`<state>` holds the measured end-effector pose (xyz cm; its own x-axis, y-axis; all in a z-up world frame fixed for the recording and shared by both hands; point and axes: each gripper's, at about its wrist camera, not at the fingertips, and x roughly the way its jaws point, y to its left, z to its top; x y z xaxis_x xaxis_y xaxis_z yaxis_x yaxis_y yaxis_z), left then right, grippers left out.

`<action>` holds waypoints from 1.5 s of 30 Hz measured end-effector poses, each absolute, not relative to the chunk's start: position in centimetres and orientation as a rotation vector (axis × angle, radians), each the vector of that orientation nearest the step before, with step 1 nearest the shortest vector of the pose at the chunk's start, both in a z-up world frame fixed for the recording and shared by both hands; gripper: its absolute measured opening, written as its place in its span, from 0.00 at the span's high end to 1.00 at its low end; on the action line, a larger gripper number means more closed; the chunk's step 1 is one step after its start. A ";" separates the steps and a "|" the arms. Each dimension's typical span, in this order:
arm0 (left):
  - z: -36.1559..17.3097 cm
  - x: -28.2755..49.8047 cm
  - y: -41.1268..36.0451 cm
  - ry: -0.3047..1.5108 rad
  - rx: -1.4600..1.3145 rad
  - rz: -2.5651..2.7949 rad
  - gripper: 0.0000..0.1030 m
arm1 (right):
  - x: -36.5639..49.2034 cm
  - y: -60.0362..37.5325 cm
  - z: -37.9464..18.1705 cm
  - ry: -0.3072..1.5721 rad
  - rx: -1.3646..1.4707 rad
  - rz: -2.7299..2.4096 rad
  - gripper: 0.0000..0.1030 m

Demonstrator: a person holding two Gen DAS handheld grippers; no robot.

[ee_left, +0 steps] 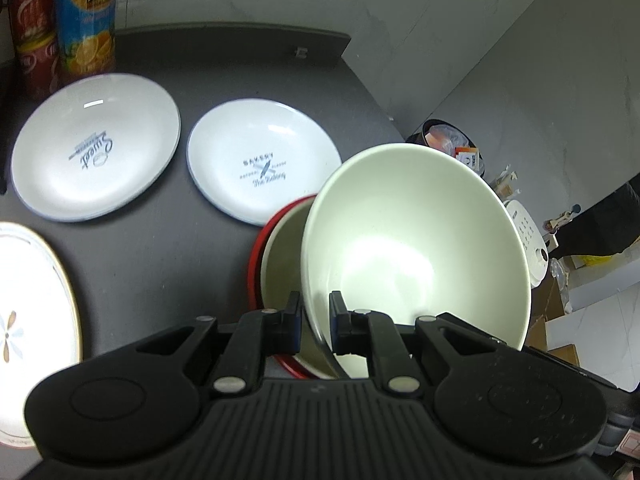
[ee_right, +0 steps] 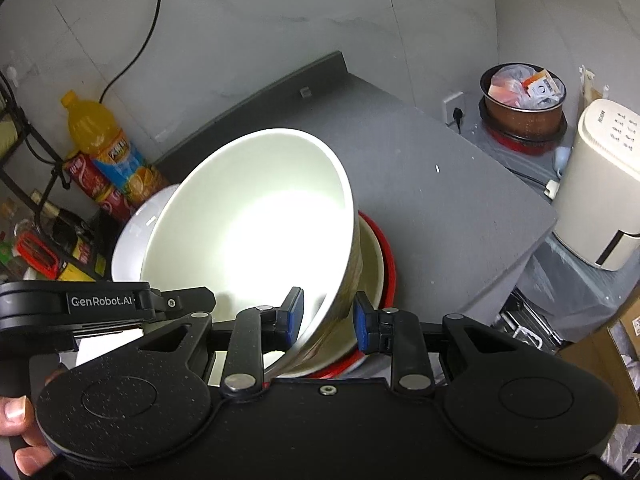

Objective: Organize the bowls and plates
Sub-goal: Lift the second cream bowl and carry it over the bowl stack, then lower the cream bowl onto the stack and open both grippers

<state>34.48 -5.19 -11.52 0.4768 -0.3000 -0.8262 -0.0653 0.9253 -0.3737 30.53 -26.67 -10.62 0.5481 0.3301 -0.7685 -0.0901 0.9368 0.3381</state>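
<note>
A large pale bowl (ee_left: pixel 412 240) hangs tilted over a cream bowl (ee_left: pixel 284 256) that is nested in a red dish (ee_left: pixel 254 272). My left gripper (ee_left: pixel 316 320) is shut on the pale bowl's near rim. In the right wrist view the same pale bowl (ee_right: pixel 256 224) leans over the nested cream bowl (ee_right: pixel 370 268) and red dish (ee_right: pixel 390 264). My right gripper (ee_right: pixel 328 316) straddles its wall, with a gap beside the right pad. On the dark counter (ee_left: pixel 160 264) lie two printed white plates (ee_left: pixel 96 146) (ee_left: pixel 260 160) and a gold-rimmed plate (ee_left: pixel 32 320).
A juice bottle (ee_left: pixel 86 16) and red cans (ee_left: pixel 34 20) stand at the counter's back left. The counter (ee_right: pixel 440 200) ends close to the right of the bowls. Beyond that edge are a waste bin (ee_right: pixel 524 96) and a cream appliance (ee_right: pixel 604 184). A hand (ee_right: pixel 16 420) shows at lower left.
</note>
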 end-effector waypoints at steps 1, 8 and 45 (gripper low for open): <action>-11.8 34.5 -5.1 1.076 -0.385 -0.152 0.88 | 30.5 -26.6 -10.8 0.967 0.267 0.250 0.74; -12.9 34.0 -4.8 1.070 -0.422 -0.147 0.88 | 30.6 -25.6 -11.6 1.002 0.197 0.253 0.73; -11.4 32.0 -0.5 1.046 -0.489 -0.012 0.39 | 31.8 -25.0 -10.6 1.025 0.082 0.243 0.60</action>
